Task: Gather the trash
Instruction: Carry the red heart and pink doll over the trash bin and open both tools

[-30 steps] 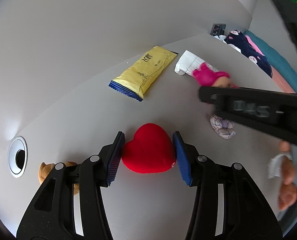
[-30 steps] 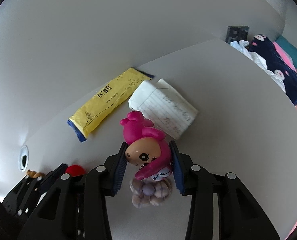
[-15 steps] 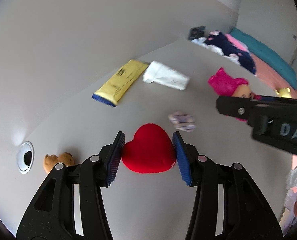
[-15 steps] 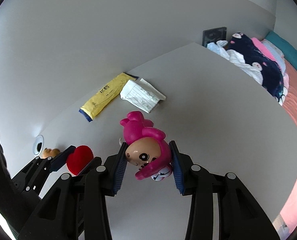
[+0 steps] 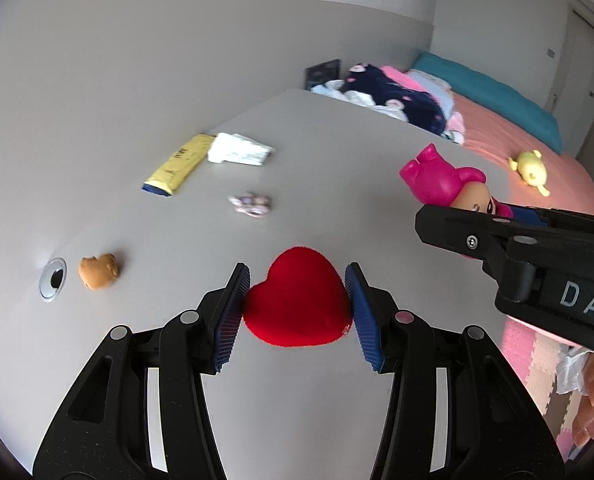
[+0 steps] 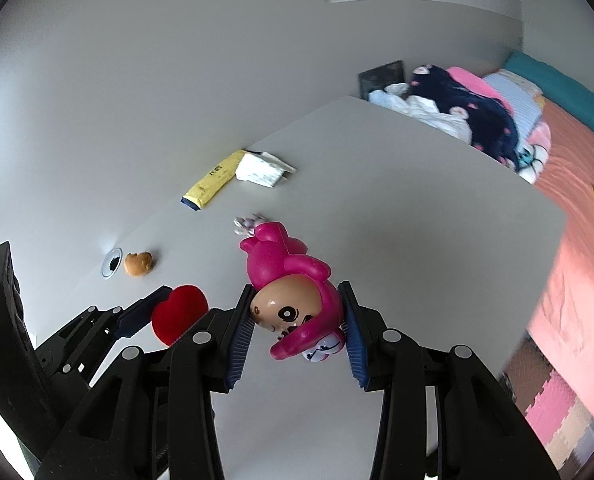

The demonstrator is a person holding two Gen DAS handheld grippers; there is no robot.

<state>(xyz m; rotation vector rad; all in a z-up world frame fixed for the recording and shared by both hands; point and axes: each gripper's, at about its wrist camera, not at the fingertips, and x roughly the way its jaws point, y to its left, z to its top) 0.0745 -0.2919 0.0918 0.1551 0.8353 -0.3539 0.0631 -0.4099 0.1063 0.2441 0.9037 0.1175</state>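
Observation:
My left gripper (image 5: 297, 304) is shut on a red plush heart (image 5: 297, 308), held above the grey table (image 5: 337, 152). My right gripper (image 6: 295, 312) is shut on a pink-hooded doll (image 6: 293, 300), also lifted; the doll shows in the left wrist view (image 5: 445, 184) at the right. The heart shows in the right wrist view (image 6: 179, 312) at lower left. On the table far back lie a yellow wrapper (image 5: 177, 164), a folded white paper (image 5: 237, 150) and a small purple-white crumpled piece (image 5: 251, 204).
A small brown bear-shaped toy (image 5: 99, 270) lies beside a round metal cable hole (image 5: 53, 278) at the table's left. Beyond the table's right edge is a bed with a pile of clothes (image 5: 393, 96), a yellow plush (image 5: 531, 170) and foam floor mats (image 6: 557, 412).
Both grippers have risen and pulled back from the table with their toys. The wrapper, paper and crumpled piece look farther away. The brown toy has come fully into view.

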